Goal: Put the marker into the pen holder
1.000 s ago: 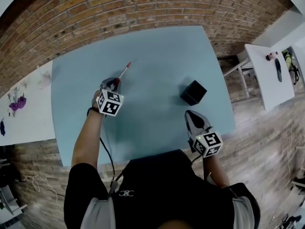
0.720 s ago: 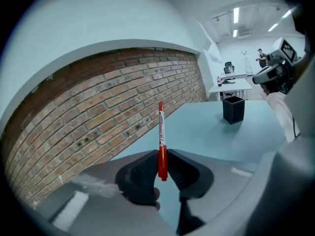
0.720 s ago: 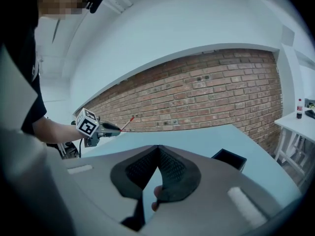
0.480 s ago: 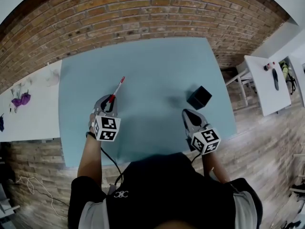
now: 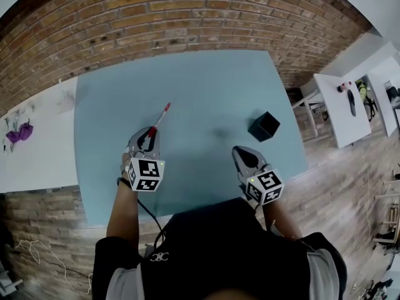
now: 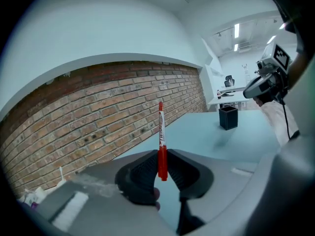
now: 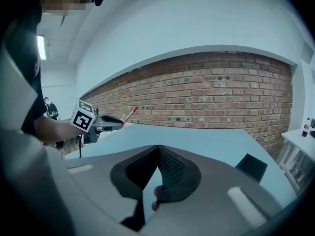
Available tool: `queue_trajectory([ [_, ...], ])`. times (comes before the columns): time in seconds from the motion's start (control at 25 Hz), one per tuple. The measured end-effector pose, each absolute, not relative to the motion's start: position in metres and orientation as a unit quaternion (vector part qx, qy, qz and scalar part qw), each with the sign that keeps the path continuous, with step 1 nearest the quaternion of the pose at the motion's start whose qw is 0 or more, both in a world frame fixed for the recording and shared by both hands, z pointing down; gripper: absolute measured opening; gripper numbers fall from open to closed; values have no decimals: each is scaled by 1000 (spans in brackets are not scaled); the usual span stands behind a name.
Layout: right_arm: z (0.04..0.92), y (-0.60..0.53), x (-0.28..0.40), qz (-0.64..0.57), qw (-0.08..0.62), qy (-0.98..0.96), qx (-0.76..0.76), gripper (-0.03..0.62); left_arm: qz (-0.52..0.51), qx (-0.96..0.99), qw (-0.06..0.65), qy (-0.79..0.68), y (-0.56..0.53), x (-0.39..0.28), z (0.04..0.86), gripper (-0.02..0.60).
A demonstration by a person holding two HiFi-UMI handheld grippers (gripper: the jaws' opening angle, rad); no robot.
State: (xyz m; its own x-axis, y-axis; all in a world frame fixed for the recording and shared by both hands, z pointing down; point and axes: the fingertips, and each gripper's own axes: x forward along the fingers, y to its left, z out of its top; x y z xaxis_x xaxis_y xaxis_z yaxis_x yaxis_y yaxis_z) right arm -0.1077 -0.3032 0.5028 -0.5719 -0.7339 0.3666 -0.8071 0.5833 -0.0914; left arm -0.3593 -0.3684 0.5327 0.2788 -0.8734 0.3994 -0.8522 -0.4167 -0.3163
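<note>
Head view shows my left gripper (image 5: pixel 149 139), clamped on the red marker's (image 5: pixel 160 117) lower end, has lifted it off the table (image 5: pixel 206 80) and pulled it nearer me, so the pen holder (image 5: pixel 264 126), well to its right, comes next.

A pale blue surface (image 5: pixel 206 92) stands against a brick wall (image 5: pixel 156 11). A white table (image 5: pixel 37 158) on its left carries something purple (image 5: pixel 17 133). Another white table (image 5: pixel 331 108) stands to the right, on the floor (image 5: pixel 350 186).

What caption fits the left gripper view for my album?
Left tool pinching a red marker above the blue table, the black pen holder standing farther off.
</note>
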Motion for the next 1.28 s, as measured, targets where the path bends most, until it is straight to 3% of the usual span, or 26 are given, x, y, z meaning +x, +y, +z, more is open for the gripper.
queue_trajectory([
  [0.64, 504, -308, -73, 103, 185, -884, 416, 5, -253, -786, 8, 564, -361, -332, 531, 67],
  [1.28, 518, -332, 82, 138, 99, -895, 413, 5, -295, -730, 38, 615, -366, -245, 503, 67],
])
